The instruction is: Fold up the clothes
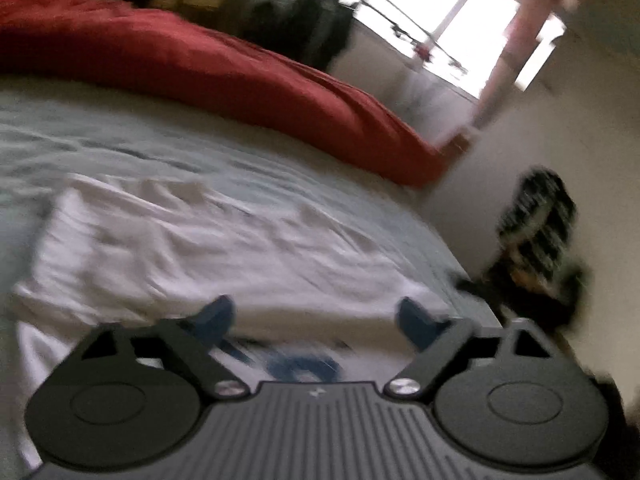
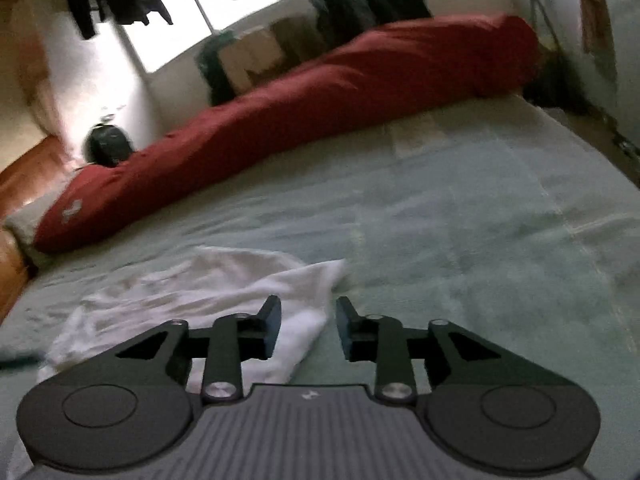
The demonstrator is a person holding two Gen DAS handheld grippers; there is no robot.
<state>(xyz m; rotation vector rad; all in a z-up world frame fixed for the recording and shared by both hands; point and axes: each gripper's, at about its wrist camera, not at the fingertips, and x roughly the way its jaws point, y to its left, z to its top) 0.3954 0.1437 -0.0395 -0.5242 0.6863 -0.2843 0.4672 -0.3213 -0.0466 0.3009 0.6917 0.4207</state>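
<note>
1. The bed (image 2: 460, 208) fills most of both views, covered in a pale green sheet, with a long red bolster (image 2: 304, 108) lying across its far side.

2. Your white garment (image 1: 208, 240) is lying rumpled on the sheet on the near part of the bed, well short of the bolster. In the left wrist view it stretches right under the tool, and you can see some blue print on it close to the gripper body. It's all pretty blurry though, so I can't tell you what the print says.

3. Your left gripper (image 1: 316, 318) has its jaws spread wide over the garment. Nothing sits between the blue fingertips (image 1: 218, 314), and I can't tell whether they brush the cloth or hover just above it.

4. Your right gripper (image 2: 306, 326) is only partly open, with a clear gap between the pads. The garment's right edge (image 2: 304, 300) lies under and behind that gap, but the pads aren't pinching it, so it's holding nothing.
</note>
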